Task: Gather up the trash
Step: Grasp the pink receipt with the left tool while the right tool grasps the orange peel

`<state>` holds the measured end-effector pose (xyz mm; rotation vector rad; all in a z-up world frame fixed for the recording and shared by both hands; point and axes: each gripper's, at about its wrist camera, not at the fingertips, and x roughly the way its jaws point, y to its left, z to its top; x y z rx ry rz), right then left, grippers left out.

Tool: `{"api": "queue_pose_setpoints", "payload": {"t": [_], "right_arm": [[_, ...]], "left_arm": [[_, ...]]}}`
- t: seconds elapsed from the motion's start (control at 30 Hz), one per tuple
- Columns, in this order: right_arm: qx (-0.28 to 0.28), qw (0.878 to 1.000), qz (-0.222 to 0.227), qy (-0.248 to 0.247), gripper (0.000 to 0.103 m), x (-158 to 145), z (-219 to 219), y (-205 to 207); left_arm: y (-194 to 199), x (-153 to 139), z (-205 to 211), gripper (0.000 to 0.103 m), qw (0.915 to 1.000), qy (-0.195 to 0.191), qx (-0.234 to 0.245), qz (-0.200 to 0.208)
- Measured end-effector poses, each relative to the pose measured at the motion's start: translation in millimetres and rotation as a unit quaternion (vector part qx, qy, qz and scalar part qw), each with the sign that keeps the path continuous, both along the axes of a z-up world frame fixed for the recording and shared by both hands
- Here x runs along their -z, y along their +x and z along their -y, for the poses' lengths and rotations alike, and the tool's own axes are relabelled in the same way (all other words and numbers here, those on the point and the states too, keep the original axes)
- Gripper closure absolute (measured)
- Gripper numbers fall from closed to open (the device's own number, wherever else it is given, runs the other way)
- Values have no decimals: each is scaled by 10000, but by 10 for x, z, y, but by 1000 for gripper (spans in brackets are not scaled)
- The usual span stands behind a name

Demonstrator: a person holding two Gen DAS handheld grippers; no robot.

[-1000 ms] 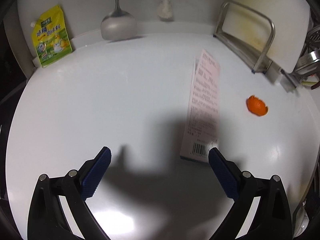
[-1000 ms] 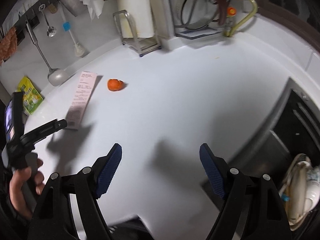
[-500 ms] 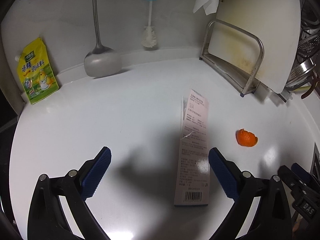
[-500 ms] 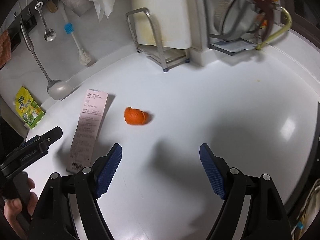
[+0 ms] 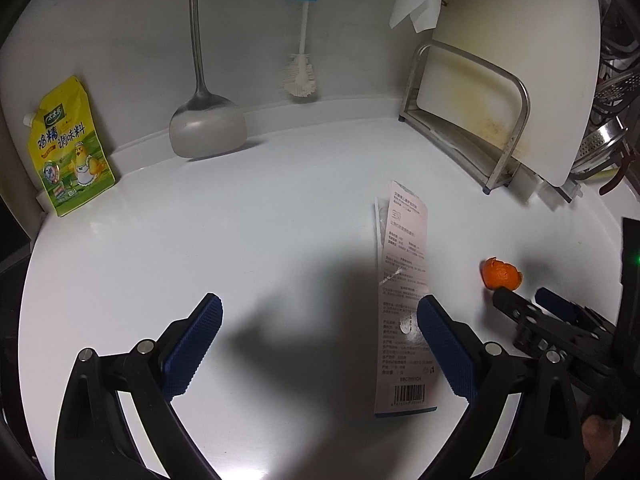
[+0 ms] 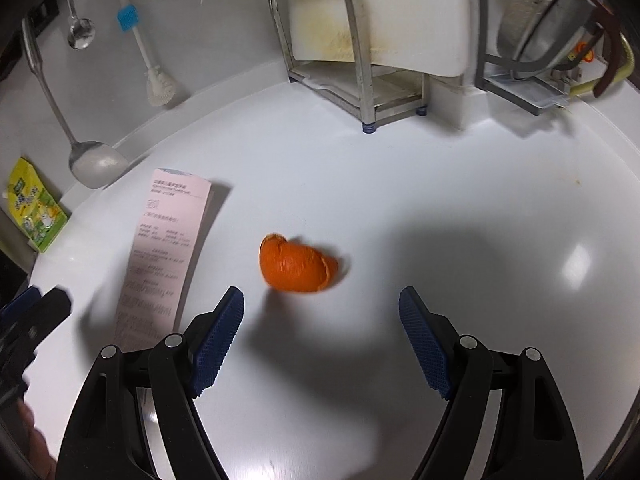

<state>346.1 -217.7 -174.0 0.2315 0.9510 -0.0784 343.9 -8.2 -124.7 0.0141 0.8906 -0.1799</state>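
My right gripper hangs over the white desk with its fingers spread wide and empty — the orange peel lies on the desk just ahead of them, nearer the left finger. My left gripper is likewise wide apart, holding nothing; the pink printed wrapper lies flat, its lower part partly behind my right-side finger. The peel sits to the wrapper's right, apart from it.
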Motion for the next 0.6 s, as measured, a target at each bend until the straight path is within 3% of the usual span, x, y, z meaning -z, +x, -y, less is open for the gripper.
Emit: {"api": "queue_pose_setpoints", "payload": {"t": [0.3,0.37,0.43,0.6], "right_arm": [[-46,9997,-7,-240,30,11,-108,189],[-108,9995,38,-310,53,-12,-132,182],[-233,9994,70,-249,69,-33,-150,189],[-262,9993,256,-109,75,-138,-109,157]], "left_arm": [[-8,41,70,7,9999,-59,146,-68],[-3,57,105,7,9998,-72,187,-88],[4,80,146,7,9996,-102,228,-111],[72,189,289,7,9992,-98,304,-247]]}}
